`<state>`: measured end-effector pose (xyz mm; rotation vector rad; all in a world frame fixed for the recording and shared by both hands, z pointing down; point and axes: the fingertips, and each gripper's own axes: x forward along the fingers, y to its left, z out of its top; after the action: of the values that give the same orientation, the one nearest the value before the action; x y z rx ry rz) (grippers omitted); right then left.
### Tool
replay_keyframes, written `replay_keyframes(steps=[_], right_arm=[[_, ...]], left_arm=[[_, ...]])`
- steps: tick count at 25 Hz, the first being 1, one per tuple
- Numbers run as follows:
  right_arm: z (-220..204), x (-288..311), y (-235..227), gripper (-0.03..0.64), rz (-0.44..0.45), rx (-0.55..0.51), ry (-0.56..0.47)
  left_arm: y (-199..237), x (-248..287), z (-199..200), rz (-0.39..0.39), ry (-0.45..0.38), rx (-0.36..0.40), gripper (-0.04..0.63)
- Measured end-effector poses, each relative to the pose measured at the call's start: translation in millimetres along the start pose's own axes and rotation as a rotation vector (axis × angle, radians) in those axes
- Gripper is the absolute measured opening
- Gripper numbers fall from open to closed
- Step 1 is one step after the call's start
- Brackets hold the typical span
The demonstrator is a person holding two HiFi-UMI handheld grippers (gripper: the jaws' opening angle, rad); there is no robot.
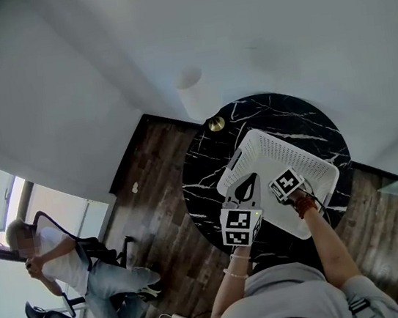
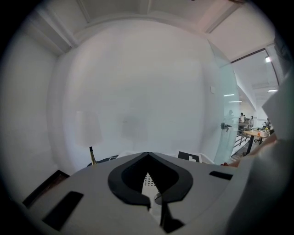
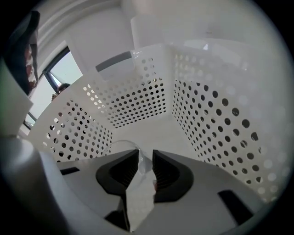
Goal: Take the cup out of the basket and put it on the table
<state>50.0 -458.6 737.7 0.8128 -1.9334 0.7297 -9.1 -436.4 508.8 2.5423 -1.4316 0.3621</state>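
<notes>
A: Where are we on the cup?
B: Grasp step. Our right gripper (image 3: 145,158) is down inside the basket (image 3: 138,98), jaws a little apart. The wall of the clear cup (image 3: 120,146) runs between them. The pads don't look pressed on it, so we don't call it pinched.
A: Cup location?
B: On the basket floor, lower middle of the right gripper view, rim showing just left of the jaws. The head view doesn't show it; the gripper covers that spot.
A: Left gripper?
B: Left gripper (image 2: 147,155) has its jaws pressed together with nothing in them. In the head view it sits at the basket's lower-left rim, above the table (image 1: 205,172).
A: Next?
B: Our read: close on the wall, gently, since thin clear stuff may slip or flex. Then lift straight up past the perforated walls and set it on bare black marble at the basket's upper left. The lamp (image 1: 191,96) stands at that edge, so we keep clear of it.
</notes>
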Motion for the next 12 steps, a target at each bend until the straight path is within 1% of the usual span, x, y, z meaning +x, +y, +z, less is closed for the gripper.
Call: replay_keyframes(steps=[12], right_arm=[[-2.0, -3.9, -1.0, 0.089, -0.028, 0.006, -0.008]], left_arm=[[-2.1, 0.8, -1.6, -0.014, 0.005, 0.0, 0.005]])
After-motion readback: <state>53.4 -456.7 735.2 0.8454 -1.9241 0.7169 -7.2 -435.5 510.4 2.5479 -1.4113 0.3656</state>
